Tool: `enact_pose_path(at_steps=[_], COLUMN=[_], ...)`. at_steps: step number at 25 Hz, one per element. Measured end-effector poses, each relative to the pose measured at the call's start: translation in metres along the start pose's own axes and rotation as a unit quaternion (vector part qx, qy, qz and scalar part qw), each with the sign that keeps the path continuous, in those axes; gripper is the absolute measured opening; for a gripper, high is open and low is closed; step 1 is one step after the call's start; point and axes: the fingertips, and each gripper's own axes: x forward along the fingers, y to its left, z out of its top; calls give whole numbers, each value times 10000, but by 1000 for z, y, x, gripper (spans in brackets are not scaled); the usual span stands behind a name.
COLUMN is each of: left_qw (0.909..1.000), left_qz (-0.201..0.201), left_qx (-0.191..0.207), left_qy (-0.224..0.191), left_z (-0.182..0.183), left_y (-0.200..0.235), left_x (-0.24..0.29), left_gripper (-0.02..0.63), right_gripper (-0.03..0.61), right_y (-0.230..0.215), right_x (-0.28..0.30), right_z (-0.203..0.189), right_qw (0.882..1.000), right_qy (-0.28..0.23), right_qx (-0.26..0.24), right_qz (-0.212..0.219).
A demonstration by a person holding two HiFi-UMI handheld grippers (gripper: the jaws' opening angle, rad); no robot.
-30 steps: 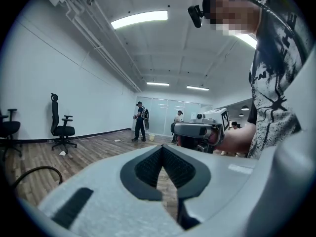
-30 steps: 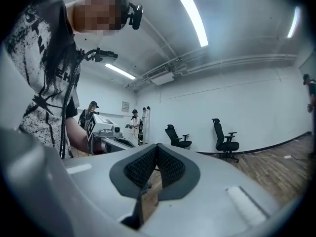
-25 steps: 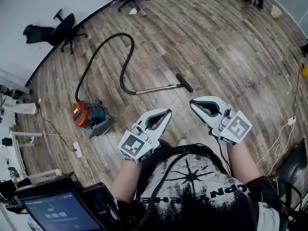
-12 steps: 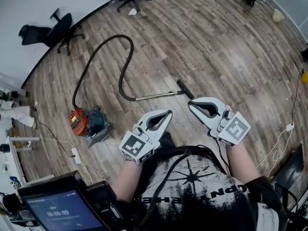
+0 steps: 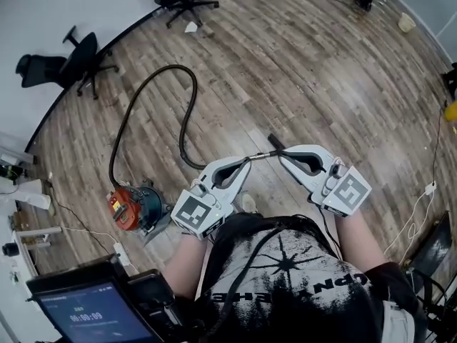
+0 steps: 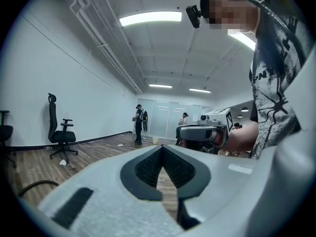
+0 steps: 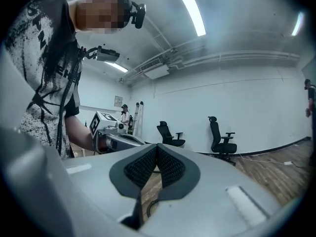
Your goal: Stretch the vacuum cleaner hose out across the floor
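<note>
My left gripper (image 5: 246, 164), right gripper (image 5: 283, 153) closed, empty, above wand (image 5: 261, 156); hose (image 5: 178, 67) looped from vacuum cleaner (image 5: 132, 207) on wood floor (image 5: 321, 70).

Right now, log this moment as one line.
left gripper: shut, empty | right gripper: shut, empty | hose: looped on floor, not held

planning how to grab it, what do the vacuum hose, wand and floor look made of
Hose: likely flexible black plastic or rubber, matte; it lies in smooth curves.
Wand: probably metal; shiny grey straight tube.
Floor: planks with visible grain; wood or laminate, cannot tell.
</note>
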Motion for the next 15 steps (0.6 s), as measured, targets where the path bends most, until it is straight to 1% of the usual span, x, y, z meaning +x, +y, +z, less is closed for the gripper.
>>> enact_pose_path(at_steps=[5,9,11,15], left_qw=[9998,9996,9994,9985], left_qz=[39,114,179,414], left_qx=[-202,-262,-291,-366], left_qy=[-9,-46,-46,4], left_z=[-8,-9,-10,-13], left_y=[62,80,88,101], left_x=[-1,-7,-8,-7], left_gripper=[2,2,2,2], right_gripper=[8,8,8,8], right_y=[-27,-26,-30,-44], right_x=[47,62,72,87], right_z=[-7,-11,-10,-15], right_qw=[9998,9996,9995,9986], right_qy=[173,226,168,216], right_qx=[-47,-16,-129,-153], right_qz=[13,173,252,464])
